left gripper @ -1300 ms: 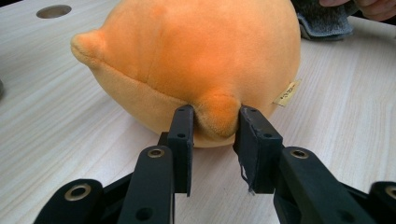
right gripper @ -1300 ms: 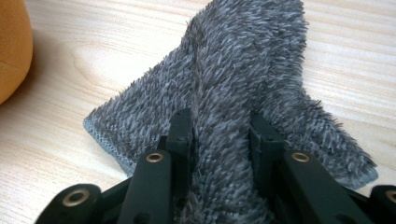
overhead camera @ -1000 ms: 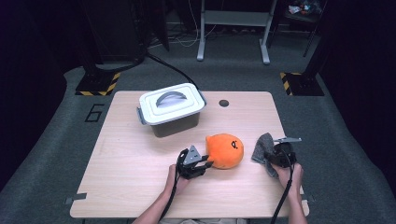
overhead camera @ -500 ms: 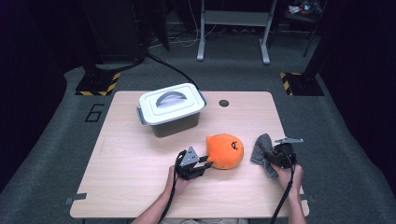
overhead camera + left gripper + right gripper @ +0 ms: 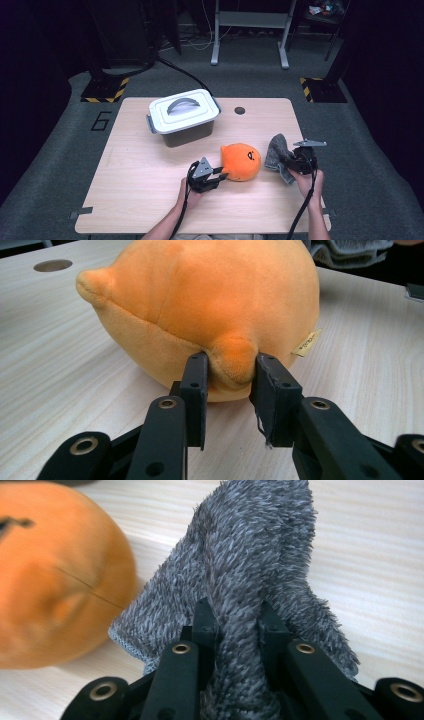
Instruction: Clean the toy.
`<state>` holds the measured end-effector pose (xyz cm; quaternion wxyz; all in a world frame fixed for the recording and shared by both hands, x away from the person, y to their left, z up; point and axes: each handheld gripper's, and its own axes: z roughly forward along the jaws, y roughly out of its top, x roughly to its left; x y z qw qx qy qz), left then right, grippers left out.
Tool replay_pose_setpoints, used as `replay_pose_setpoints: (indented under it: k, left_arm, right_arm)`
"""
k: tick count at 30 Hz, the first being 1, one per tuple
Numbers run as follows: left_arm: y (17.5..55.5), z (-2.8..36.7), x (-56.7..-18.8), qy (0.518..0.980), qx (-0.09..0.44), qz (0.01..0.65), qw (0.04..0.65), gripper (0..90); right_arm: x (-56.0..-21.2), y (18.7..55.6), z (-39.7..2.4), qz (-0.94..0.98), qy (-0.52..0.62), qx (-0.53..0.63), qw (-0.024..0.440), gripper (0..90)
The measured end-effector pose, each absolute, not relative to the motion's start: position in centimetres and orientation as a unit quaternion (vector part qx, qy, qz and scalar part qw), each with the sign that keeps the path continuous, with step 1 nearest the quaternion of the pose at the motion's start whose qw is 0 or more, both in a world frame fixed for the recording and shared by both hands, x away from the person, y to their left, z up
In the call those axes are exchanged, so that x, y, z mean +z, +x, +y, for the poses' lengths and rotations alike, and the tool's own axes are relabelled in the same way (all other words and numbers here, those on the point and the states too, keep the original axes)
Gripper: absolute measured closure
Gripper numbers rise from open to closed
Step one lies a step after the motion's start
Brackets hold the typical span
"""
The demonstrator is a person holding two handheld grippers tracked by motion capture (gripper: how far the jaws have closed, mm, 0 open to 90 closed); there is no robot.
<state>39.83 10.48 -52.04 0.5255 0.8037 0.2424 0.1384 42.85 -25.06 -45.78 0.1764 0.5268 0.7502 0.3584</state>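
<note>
Orange plush toy (image 5: 55,575) blurred in right gripper view, cut off by the picture's left edge; face mark half out of frame. Grey fuzzy cloth (image 5: 250,580) hides the surface behind it; its top is cropped. Lidded bin (image 5: 184,117) contents hidden under its lid.

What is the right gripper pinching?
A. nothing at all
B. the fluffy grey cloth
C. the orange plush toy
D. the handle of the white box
B. In the right gripper view the jaws are closed on a fold of the grey cloth, and the high view shows the right gripper at that cloth, while the orange plush sits by the left gripper.
</note>
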Motion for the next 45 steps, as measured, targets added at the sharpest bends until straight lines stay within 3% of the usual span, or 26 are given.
replay_pose_setpoints:
  k: [25,45]
  left_arm:
    - [40.0,10.5,-52.0,0.808,0.135,0.245,0.519,70.5]
    - [40.1,10.5,-52.1,0.811,0.127,0.251,0.513,74.3]
  right_arm:
    - [-40.1,42.2,-21.0,0.765,0.460,0.408,0.191,75.3]
    - [-38.7,42.2,-15.0,0.809,0.383,0.417,0.155,75.1]
